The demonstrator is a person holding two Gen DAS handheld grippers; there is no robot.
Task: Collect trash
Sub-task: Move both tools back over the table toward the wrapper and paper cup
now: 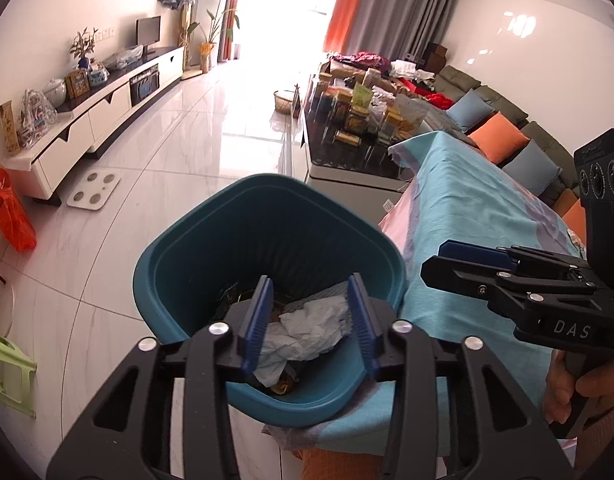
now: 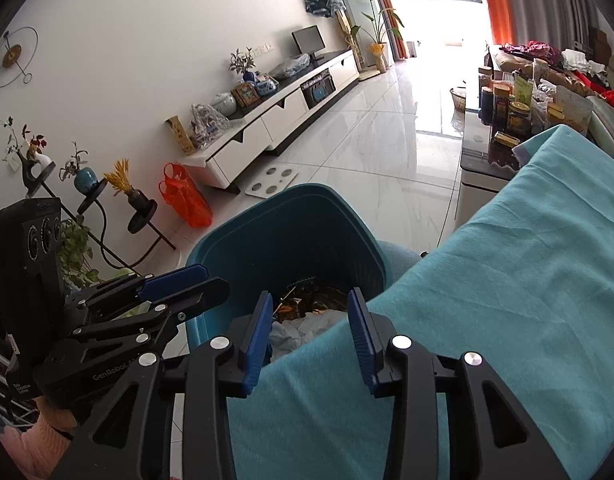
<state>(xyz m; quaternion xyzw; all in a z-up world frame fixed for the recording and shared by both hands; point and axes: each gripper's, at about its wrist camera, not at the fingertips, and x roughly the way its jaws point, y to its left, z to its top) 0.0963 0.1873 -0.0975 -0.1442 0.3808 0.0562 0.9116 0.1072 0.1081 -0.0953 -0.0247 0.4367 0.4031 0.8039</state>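
blue pads of our left gripper [image 1: 313,320] sit closest to the lens, standing apart with nothing pinched between them; the crumpled white paper [image 1: 303,330] seen through the gap lies lower, down inside the teal bin [image 1: 195,240], not in our grasp. we judge that piece as already dropped in.

our right gripper [image 2: 313,332] is likewise parted and empty. between its pads we see only the bin's inside and the near edge of the turquoise cloth [image 2: 487,280] that covers the table.

the relation that matters: the bin sits straight ahead of and below both tools, its mouth open toward us, pressed against the cloth's edge. from the left gripper the bin is dead centre; from the right gripper it lies ahead and a little to the left, with the cloth spreading out to the right. in the left wrist view the right gripper [image 1: 459,258] hovers to the right, over the cloth, so we take the right hand as the nearer one to the table top and the left as the nearer one to the bin.

we cannot see any loose trash on the stretch of cloth in view; more of the table is hidden behind the tools. if another piece is to be fetched, we would expect to swing away from the bin toward the right, across the cloth.
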